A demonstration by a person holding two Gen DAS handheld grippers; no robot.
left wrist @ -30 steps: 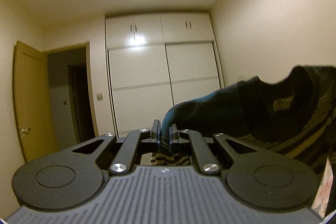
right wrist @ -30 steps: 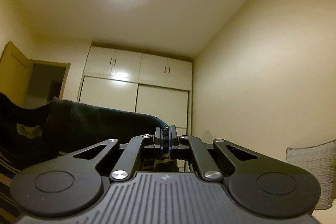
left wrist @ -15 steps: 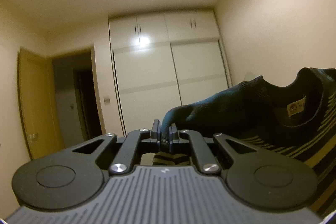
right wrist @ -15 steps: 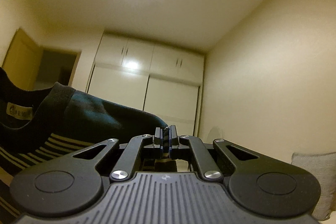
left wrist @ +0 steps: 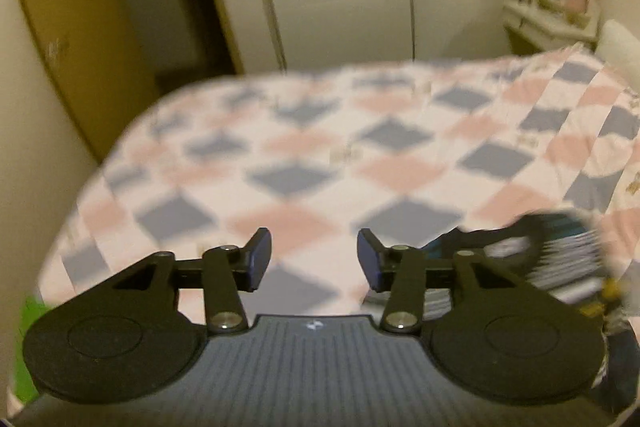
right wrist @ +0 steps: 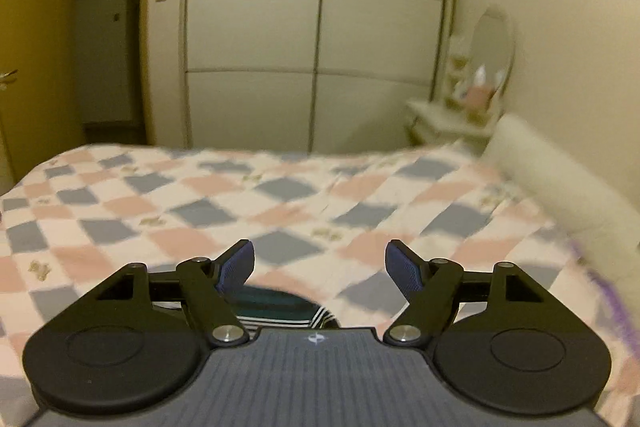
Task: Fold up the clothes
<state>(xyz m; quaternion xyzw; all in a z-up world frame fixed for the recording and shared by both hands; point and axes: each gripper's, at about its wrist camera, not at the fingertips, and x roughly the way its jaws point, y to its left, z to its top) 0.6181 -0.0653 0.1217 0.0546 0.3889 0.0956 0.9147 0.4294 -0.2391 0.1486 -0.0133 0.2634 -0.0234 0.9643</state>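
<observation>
A dark striped sweater lies on the checked bed, blurred, at the right of the left wrist view, behind the right finger. My left gripper is open and empty above the bedspread. In the right wrist view the sweater shows just below and between the fingers, mostly hidden by the gripper body. My right gripper is open and empty above the bed.
A white wardrobe stands behind the bed, with an open doorway and a wooden door to its left. A dressing table with an oval mirror stands at the right. A white pillow lies at the bed's right edge.
Both grippers held the sweater up and pointed at the ceiling. Now both have tipped down toward the bed, opened and let go; the sweater lies on the bedspread.
</observation>
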